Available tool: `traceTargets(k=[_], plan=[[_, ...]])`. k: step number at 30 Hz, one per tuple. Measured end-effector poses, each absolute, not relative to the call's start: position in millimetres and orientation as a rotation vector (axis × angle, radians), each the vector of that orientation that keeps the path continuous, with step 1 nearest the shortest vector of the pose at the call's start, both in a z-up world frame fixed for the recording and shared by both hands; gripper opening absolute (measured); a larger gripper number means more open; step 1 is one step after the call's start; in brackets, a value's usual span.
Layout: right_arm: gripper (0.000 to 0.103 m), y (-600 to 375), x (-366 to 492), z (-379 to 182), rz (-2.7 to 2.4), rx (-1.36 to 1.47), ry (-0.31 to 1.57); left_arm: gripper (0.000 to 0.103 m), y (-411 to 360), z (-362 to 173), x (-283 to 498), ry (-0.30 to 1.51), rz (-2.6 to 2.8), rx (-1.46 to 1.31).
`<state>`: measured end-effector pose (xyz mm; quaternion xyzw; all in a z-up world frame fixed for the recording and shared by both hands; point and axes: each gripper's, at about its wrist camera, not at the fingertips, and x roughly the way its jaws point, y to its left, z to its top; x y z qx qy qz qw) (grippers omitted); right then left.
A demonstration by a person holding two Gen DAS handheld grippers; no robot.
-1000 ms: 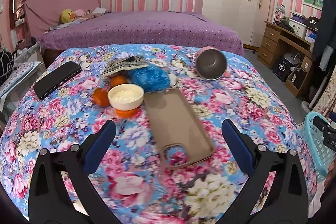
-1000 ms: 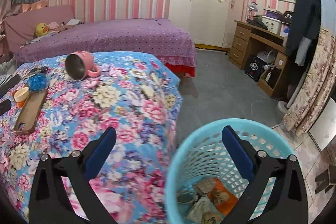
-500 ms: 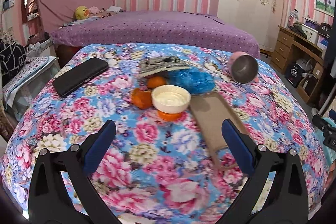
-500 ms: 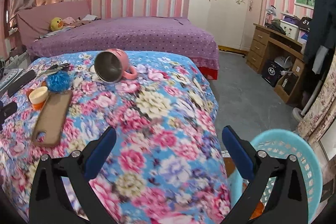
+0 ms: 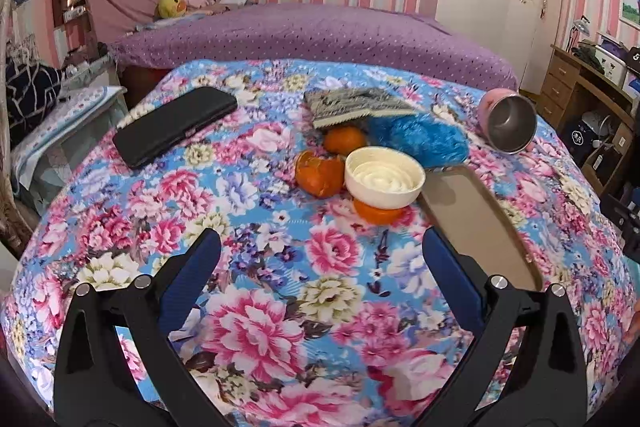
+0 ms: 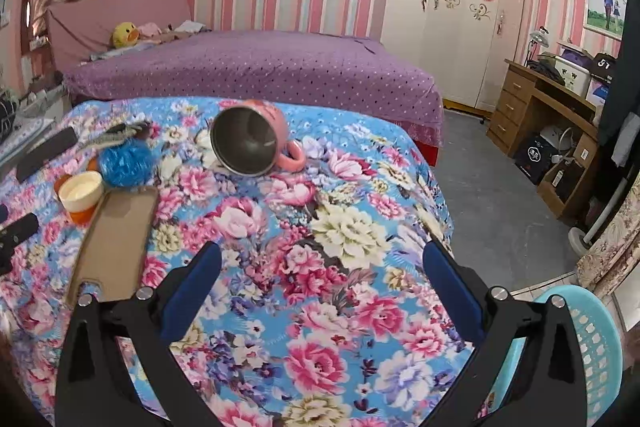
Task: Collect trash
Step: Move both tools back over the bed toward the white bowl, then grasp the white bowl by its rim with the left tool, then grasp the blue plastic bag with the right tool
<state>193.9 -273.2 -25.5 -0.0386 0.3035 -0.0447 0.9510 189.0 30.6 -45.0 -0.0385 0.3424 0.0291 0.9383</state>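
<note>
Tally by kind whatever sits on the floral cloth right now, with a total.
Orange peel pieces: 3
White bowl: 1
Blue fluffy thing: 1
Patterned packet: 1
Black phone: 1
Tan phone case: 1
Pink mug: 1
Total: 9

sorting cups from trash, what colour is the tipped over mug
Pink outside, bare metal inside: the mug shows best in the right wrist view.

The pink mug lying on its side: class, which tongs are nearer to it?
Right. The right tongs face the pink mug almost straight ahead; the left tongs have it far off to their right.
</note>
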Motion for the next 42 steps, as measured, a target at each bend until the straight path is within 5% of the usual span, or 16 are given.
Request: traceTargets(k=[9, 14, 19, 23, 42], plan=[[0.098, -278.3, 197.8, -36.4, -0.110, -0.072, 0.644, 0.097, 33.5, -47.0, 207.8, 0.711, 0.041, -0.118], [0.098, -284.3, 203.3, -41.4, -0.115, -0.052, 0.664, 0.080, 15.3, -50.2, 226.8, 0.742, -0.025, -0.138], [0.098, -290.3, 205.3, -44.2, -0.106, -0.019, 0.673, 0.078, -0.7, -54.3, 245.5, 0.763, -0.031, -0.126], [0.098, -295.4, 206.8, -45.3, -0.103, 0.006, 0.675, 0.060, -0.1, -59.4, 262.5, 0.794, -0.040, -0.149], [0.098, -241.5, 206.9, -34.9, -0.021, -0.077, 0.633, 0.060, 70.1, -24.9, 214.2, 0.688, 0.035, -0.166]])
